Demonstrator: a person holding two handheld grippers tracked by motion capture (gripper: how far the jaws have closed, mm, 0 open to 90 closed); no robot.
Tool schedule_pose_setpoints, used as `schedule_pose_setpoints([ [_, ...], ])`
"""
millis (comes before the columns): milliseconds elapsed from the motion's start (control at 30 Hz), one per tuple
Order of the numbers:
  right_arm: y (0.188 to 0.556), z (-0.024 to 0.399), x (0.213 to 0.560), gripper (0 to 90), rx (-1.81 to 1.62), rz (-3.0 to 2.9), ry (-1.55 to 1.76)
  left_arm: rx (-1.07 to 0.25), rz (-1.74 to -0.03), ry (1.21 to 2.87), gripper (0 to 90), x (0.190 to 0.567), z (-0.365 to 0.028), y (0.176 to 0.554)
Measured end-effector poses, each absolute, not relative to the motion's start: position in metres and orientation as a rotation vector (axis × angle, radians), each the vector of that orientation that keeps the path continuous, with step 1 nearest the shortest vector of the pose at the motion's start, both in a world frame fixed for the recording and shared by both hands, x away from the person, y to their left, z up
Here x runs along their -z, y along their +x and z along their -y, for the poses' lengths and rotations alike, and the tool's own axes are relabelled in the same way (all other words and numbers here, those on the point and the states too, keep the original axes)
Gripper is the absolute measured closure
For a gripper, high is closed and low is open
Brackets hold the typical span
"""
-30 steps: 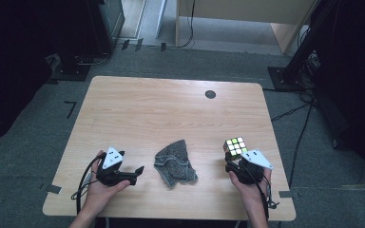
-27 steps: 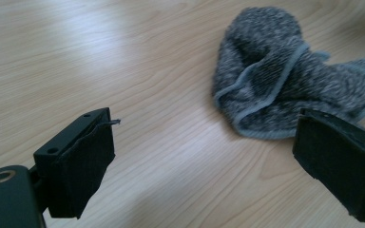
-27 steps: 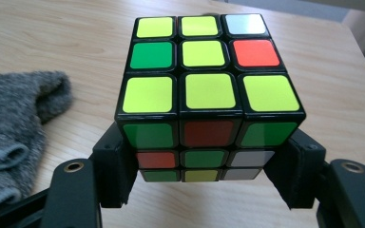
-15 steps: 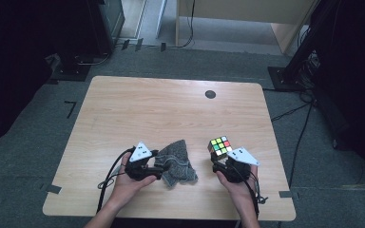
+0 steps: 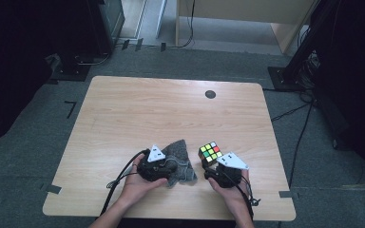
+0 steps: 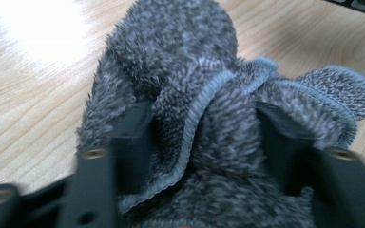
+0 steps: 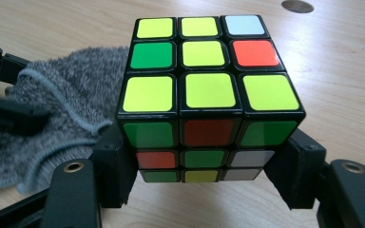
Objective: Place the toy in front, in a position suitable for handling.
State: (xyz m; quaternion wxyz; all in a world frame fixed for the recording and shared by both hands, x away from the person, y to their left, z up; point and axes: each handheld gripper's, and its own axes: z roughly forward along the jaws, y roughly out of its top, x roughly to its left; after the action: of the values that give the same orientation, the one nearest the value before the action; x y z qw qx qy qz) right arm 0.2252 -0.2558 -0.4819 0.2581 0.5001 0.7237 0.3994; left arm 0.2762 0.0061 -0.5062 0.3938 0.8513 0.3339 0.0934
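A crumpled grey cloth (image 5: 184, 156) lies near the table's front edge. My left gripper (image 5: 172, 167) comes at it from the left. In the left gripper view the cloth (image 6: 190, 71) is bunched between the two fingers (image 6: 133, 137), touching both pads; the jaws have just been closing on it. To the right, a Rubik's cube (image 5: 210, 153) with a mostly yellow top sits just off the cloth. My right gripper (image 5: 213, 167) is shut on the cube (image 7: 204, 90), its pads pressed to the lower side faces. The cloth (image 7: 62, 123) lies left of the cube.
The wooden table (image 5: 171, 109) has a small black round spot (image 5: 210, 94) at the back right. Cables trail from both grippers over the front edge. Dark stands and cables stand on the grey floor around the table.
My left gripper has moved right onto the cloth and its jaws have narrowed around it. My right gripper has carried the cube left, closer to the cloth.
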Motion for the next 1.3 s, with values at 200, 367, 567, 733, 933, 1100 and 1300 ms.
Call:
schedule_pose_setpoints([
  [200, 0.223, 0.251, 0.489, 34.3, -1.057, -1.989, 1.341, -0.247, -0.793, 2.176, 74.9, 0.502, -0.018, 0.275],
  [367, 0.223, 0.25, 0.494, 34.3, -1.03, -2.009, 1.319, -0.296, -0.787, 2.211, 77.6, 0.495, -0.05, 0.271],
  [567, 0.224, 0.248, 0.496, 34.3, -1.017, -2.028, 1.301, -0.188, -0.737, 2.093, 61.3, 0.486, -0.097, 0.265],
  [733, 0.224, 0.246, 0.495, 34.3, -1.02, -2.028, 1.293, -0.196, -0.732, 2.068, 35.2, 0.482, -0.091, 0.265],
  [933, 0.222, 0.246, 0.495, 34.3, -1.018, -2.032, 1.287, -0.274, -0.783, 2.183, 22.6, 0.495, -0.065, 0.269],
  [1100, 0.221, 0.246, 0.495, 34.3, -1.016, -2.038, 1.283, -0.311, -0.857, 2.218, 42.0, 0.503, -0.058, 0.274],
  [1300, 0.219, 0.245, 0.494, 34.3, -1.02, -2.04, 1.271, -0.338, -0.828, 2.166, 70.2, 0.498, -0.068, 0.273],
])
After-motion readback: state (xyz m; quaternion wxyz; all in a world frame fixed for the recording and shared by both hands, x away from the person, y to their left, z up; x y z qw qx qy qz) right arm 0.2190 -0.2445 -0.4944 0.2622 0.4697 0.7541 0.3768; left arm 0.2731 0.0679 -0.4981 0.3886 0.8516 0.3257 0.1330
